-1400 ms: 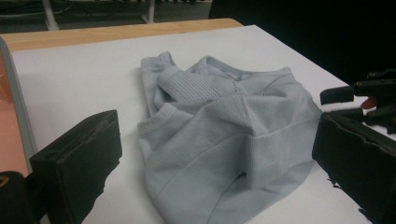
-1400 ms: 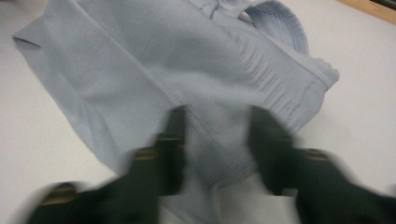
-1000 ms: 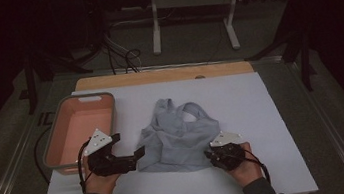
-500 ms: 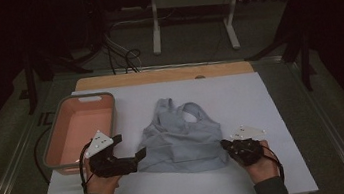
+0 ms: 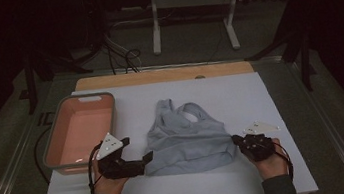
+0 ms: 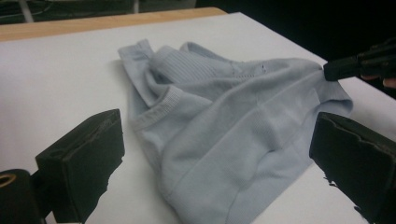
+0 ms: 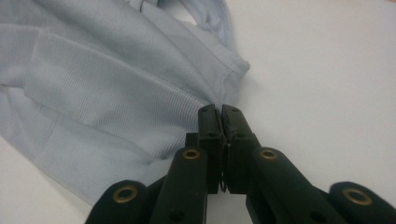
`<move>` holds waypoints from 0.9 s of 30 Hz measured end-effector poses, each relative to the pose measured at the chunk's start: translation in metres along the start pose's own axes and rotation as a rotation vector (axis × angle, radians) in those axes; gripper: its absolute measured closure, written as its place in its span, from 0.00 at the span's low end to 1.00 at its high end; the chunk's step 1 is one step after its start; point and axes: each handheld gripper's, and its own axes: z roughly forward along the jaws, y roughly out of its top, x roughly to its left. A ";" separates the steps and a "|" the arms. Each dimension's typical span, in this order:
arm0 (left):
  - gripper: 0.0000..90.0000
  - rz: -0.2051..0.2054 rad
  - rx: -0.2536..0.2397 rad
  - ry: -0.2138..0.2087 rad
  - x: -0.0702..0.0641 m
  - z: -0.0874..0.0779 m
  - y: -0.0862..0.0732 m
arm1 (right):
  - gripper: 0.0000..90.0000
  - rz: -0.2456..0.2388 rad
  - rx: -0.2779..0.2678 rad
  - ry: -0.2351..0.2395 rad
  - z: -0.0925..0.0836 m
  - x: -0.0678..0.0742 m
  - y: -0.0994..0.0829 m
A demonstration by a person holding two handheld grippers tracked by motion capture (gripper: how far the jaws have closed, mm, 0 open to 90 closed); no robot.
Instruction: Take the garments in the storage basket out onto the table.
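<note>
The light blue top (image 5: 186,143) is lying mid-table, right of the pink bin (image 5: 81,131); soft and limp, it is best taken by its hems; the right gripper (image 7: 219,114) is pinching its right corner; the left gripper (image 6: 215,154) is gaping open at its left edge.

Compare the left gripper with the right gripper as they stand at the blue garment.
The left gripper has its jaws wide apart, while the right gripper has its jaws pressed together. The left gripper grips nothing, with the light blue garment lying between its jaws; the right gripper pinches the garment's edge. Each sits at one lower corner of the garment on the white table.
</note>
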 end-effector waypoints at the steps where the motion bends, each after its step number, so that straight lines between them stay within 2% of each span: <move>1: 0.05 0.004 0.005 -0.001 -0.001 0.003 -0.002 | 0.98 -0.005 0.001 0.001 0.001 0.001 0.000; 7: 0.04 0.022 0.049 0.004 -0.003 0.019 -0.013 | 0.98 -0.001 0.005 -0.007 0.001 -0.001 -0.001; 11: 0.06 0.019 0.072 -0.005 -0.004 0.024 -0.017 | 0.98 0.012 0.005 -0.015 0.001 -0.005 -0.003; 19: 0.17 0.046 0.125 -0.056 -0.012 0.036 -0.024 | 0.96 0.007 0.013 0.003 0.000 -0.005 -0.005; 20: 0.18 0.042 0.133 -0.067 -0.012 0.037 -0.026 | 0.93 0.007 0.013 0.006 0.000 -0.004 -0.006; 23: 0.18 0.036 0.154 -0.090 -0.012 0.042 -0.030 | 0.70 -0.006 -0.002 0.033 -0.002 -0.002 -0.006; 27: 0.19 0.075 0.191 -0.096 -0.017 0.048 -0.033 | 0.55 -0.007 -0.008 0.037 -0.004 0.000 -0.008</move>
